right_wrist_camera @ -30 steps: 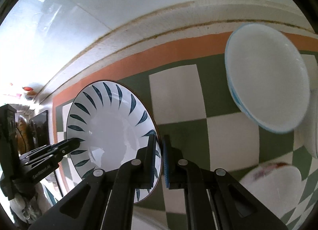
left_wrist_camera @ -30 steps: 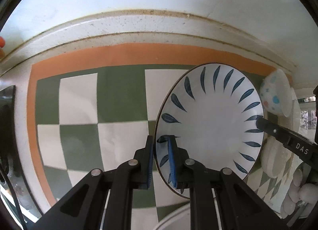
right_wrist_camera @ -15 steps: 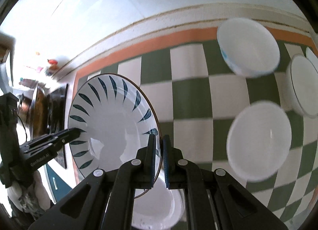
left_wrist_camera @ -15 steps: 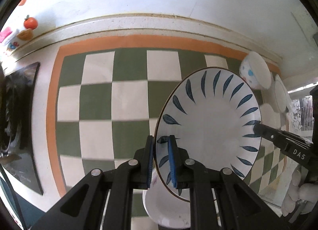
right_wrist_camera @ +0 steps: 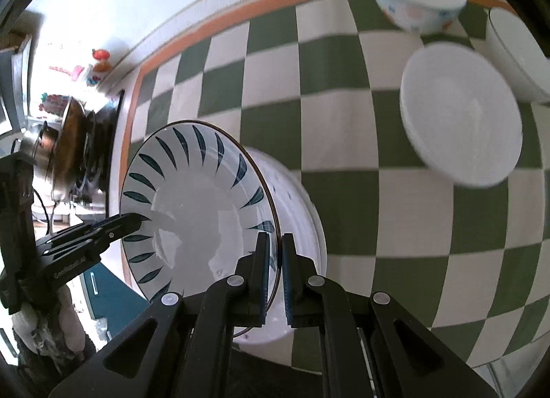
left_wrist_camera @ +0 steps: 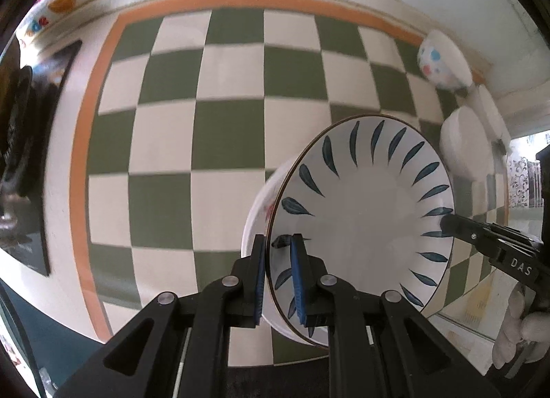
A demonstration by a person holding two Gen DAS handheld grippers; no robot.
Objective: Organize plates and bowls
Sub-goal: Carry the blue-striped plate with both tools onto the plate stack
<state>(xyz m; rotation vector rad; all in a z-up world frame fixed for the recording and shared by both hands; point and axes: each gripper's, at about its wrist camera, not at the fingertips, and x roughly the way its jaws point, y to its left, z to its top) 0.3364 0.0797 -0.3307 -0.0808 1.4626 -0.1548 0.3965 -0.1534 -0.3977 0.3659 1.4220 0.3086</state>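
2 claws grip 1 leaf-patterned plate [left_wrist_camera: 364, 222] above checkered worktop [left_wrist_camera: 206, 123]: left claw [left_wrist_camera: 277, 272] and right claw [right_wrist_camera: 274, 269] each clamped on opposite rims, w/ white dish [right_wrist_camera: 299, 226] beneath.

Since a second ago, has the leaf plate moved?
Yes. The leaf plate has travelled along the checkered mat, away from its orange border, over a white plate.

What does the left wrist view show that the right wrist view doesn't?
Left wrist only: the gloved hand carrying the right hand-held gripper, and the dark panel at the cloth's left edge.

Right wrist only: a metal pot beside the cloth.

Both: the leaf-pattern plate clamped at opposite rims by the left hand-held gripper and the right one, a white plate beneath it, the spotted bowl and the checkered cloth.
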